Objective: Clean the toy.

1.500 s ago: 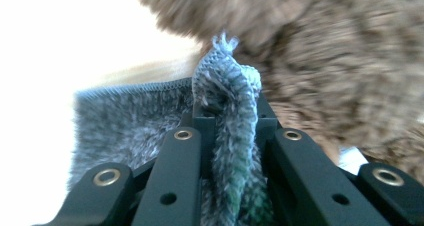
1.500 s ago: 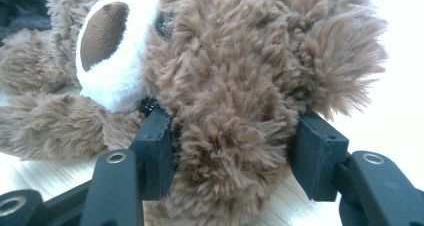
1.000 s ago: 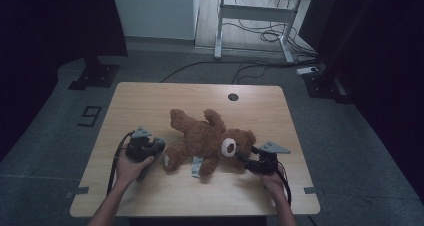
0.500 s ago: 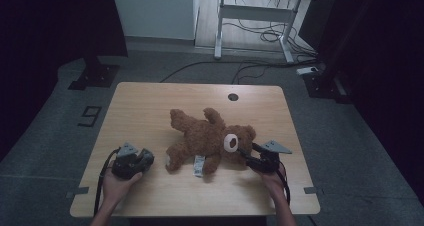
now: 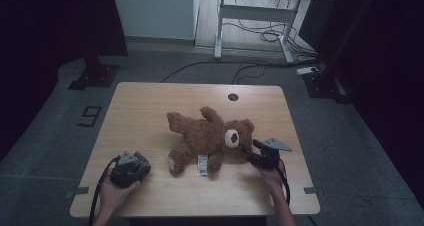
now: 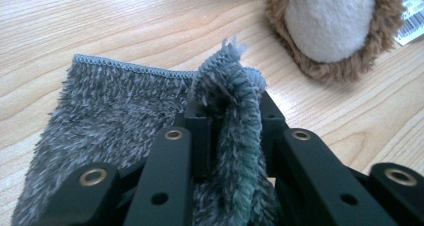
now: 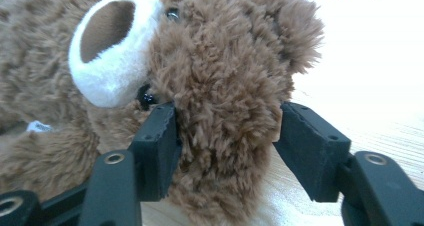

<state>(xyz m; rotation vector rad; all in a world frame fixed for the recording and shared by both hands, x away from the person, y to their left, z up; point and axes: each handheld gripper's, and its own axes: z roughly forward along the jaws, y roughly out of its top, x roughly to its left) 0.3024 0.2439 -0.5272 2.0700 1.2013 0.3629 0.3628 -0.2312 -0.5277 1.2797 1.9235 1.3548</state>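
A brown teddy bear (image 5: 210, 138) lies on its back in the middle of the wooden table (image 5: 150, 101), head toward the right. My right gripper (image 5: 247, 150) is at its head; in the right gripper view the jaws of my right gripper (image 7: 227, 131) press the furry ear and cheek of the bear (image 7: 220, 86) from both sides. My left gripper (image 5: 127, 170) sits near the front left edge, shut on a fold of grey fuzzy cloth (image 6: 115, 101) that drapes over its jaws (image 6: 230, 111). The bear's pale-soled foot (image 6: 327, 26) lies just beyond the cloth.
A white label (image 5: 202, 165) hangs from the bear's underside. The tabletop has a round cable hole (image 5: 233, 96) at the back. Behind the table are a desk frame (image 5: 255, 16) and floor cables; a dark stand base (image 5: 95, 71) stands left.
My left gripper has pulled back from the bear's leg toward the front left edge, carrying the grey cloth with it. The right gripper and the bear have stayed put.
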